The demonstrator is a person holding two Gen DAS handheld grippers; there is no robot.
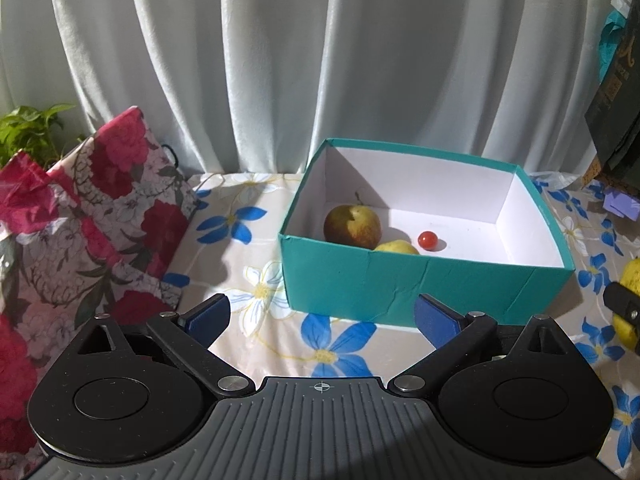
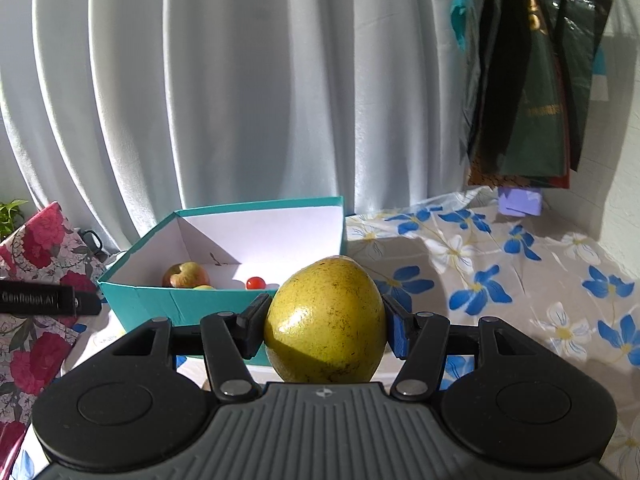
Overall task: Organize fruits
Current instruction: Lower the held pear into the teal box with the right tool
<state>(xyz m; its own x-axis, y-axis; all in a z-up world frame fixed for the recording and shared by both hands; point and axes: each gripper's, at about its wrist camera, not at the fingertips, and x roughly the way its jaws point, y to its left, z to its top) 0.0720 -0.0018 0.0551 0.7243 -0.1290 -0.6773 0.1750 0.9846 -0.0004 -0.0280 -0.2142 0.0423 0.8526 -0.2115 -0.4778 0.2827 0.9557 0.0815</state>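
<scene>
A teal box [image 1: 424,288] with a white inside stands on the flowered cloth. In it lie a brown-green apple [image 1: 352,226], a yellow fruit [image 1: 396,247] by the near wall and a small red tomato [image 1: 427,239]. My left gripper [image 1: 322,314] is open and empty just in front of the box. My right gripper [image 2: 324,322] is shut on a large yellow-green pear [image 2: 324,320], held to the right of the box [image 2: 180,304]. The pear also shows at the right edge of the left wrist view [image 1: 632,276].
A red-flowered bag [image 1: 92,216] leans at the left, with a green plant [image 1: 28,128] behind it. White curtains hang behind the table. Dark bags [image 2: 532,80] hang at the right, with a small purple box [image 2: 520,202] below them. The left gripper's body [image 2: 44,300] shows at the left of the right wrist view.
</scene>
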